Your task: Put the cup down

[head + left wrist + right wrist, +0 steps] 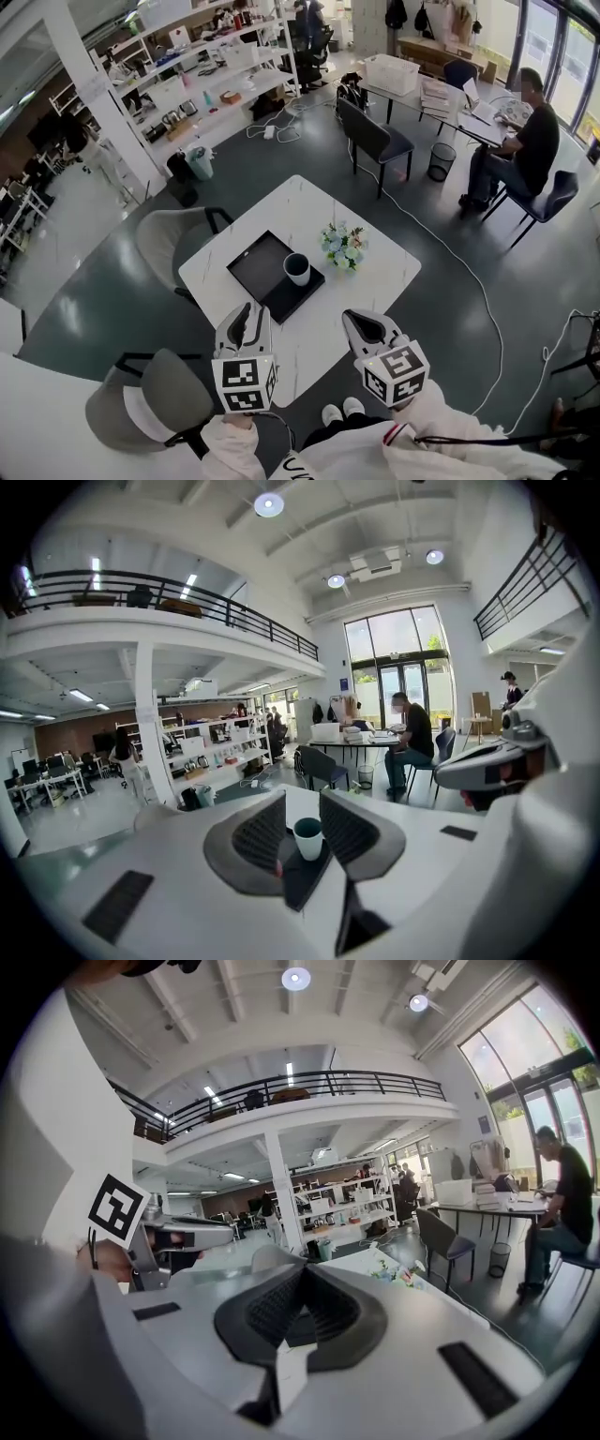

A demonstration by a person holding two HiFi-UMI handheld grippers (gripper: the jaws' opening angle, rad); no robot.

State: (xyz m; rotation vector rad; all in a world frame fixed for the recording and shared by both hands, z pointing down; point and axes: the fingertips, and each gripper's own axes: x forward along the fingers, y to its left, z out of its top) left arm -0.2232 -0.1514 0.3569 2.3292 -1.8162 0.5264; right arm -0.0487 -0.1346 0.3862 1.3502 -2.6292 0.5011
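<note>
The cup [297,269], white outside and dark inside, stands upright on the right corner of a black tray [256,263] on the white table [380,278]. Both grippers hover above the table's near edge, well short of the cup. My left gripper [246,325] is open and empty. In the left gripper view the cup [307,838] shows far off through the gap between that gripper's [302,801] jaws. My right gripper [367,328] is shut with nothing in it; in its own view the jaws [302,1271] meet at the tips.
A small bunch of flowers [343,246] sits on the table right of the cup. Grey chairs stand at the table's left [166,241] and near-left [150,405]. A person [525,141] sits at a desk far right; a cable [469,272] runs across the floor.
</note>
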